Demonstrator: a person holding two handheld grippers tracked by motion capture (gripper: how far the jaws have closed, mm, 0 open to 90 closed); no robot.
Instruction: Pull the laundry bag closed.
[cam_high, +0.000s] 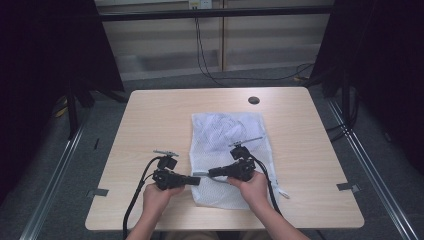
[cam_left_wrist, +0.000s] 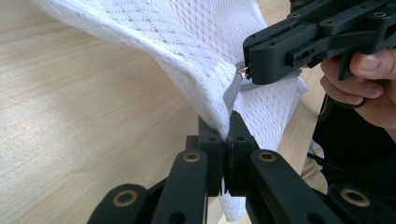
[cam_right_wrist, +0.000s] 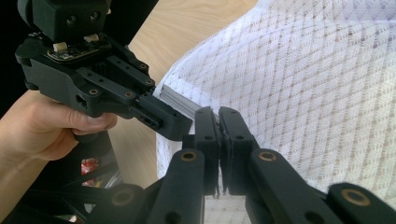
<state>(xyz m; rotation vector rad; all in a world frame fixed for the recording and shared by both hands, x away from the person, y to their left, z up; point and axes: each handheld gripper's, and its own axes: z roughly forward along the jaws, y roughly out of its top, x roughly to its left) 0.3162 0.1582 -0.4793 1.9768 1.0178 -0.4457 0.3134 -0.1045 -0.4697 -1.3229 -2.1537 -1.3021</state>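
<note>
A mesh bag (cam_high: 227, 150) lies on the table (cam_high: 150, 125), right of centre, near the front edge.

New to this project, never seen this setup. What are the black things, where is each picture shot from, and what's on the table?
No robot arm here: a person holds a hand-held two-jaw gripper in each hand. The high view looks down from above the person's side of the table; there the left gripper and the right gripper meet at the near left edge of a white mesh bag lying flat on the wood. The other two pictures come from cameras riding on the grippers, looking along their own black jaws. In the left gripper view, its jaws are shut on a fold of the mesh, and the right gripper comes in from the upper right at a small metal zipper pull on a grey zipper tape. In the right gripper view, its jaws are closed at that same edge.
</note>
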